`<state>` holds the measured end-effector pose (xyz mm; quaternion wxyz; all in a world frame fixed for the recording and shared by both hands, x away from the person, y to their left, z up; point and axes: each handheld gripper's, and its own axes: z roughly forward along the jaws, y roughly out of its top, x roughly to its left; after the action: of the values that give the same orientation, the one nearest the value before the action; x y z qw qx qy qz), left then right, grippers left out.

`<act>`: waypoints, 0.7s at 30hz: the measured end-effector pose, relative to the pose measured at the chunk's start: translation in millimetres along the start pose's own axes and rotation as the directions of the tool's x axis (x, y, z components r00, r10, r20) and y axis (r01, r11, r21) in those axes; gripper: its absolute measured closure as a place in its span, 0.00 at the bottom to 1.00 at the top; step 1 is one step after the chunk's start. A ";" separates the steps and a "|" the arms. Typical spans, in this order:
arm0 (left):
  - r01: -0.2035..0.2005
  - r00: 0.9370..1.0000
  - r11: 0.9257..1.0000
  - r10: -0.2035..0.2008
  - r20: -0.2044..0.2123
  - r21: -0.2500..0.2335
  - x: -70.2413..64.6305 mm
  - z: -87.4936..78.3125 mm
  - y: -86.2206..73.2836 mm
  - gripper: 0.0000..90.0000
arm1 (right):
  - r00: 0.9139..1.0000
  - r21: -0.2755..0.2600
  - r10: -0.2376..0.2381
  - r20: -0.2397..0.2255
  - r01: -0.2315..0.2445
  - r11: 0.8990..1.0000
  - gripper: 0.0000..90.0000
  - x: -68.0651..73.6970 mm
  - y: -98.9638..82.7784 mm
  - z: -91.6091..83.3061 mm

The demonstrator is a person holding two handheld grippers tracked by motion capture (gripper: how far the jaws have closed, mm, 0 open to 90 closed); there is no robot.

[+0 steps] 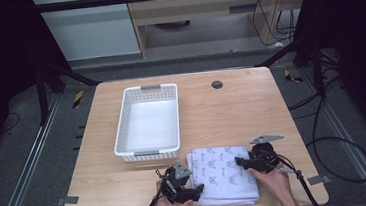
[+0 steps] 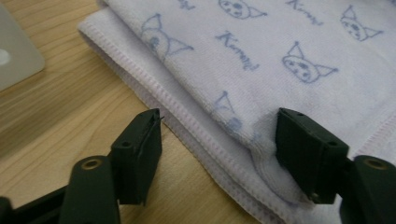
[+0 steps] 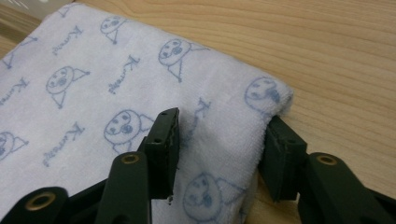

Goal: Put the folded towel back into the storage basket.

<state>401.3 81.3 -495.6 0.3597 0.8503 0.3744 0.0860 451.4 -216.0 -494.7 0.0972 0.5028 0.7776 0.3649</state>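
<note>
Basket: white basket (image 1: 147,121) – empty, behind the towel
Towel: folded printed towel (image 1: 225,173) on the surface (image 1: 231,109)
Left tongs (image 2: 217,140): open – straddling the towel's edge
Right tongs (image 3: 219,149): pinching a towel corner

Left tool (image 1: 197,188) parted, right tool (image 1: 242,163) narrowed
</note>
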 end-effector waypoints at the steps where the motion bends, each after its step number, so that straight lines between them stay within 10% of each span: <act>1: 0.000 1.000 1.000 0.000 0.000 0.000 0.0 0.0 0.0 0.37 | 1.000 0.000 0.000 0.000 0.000 1.000 0.59 0.0 0.0 0.0; 21: 0.007 0.996 1.000 -0.007 0.090 0.009 -4.0 -1.6 3.0 0.78 | 1.000 0.010 -0.019 0.002 0.019 1.000 0.76 7.6 5.2 -2.6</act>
<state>399.5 77.9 -491.9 0.3729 0.8536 0.3611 0.0445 450.1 -209.6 -487.7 0.0989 0.4961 0.7841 0.3595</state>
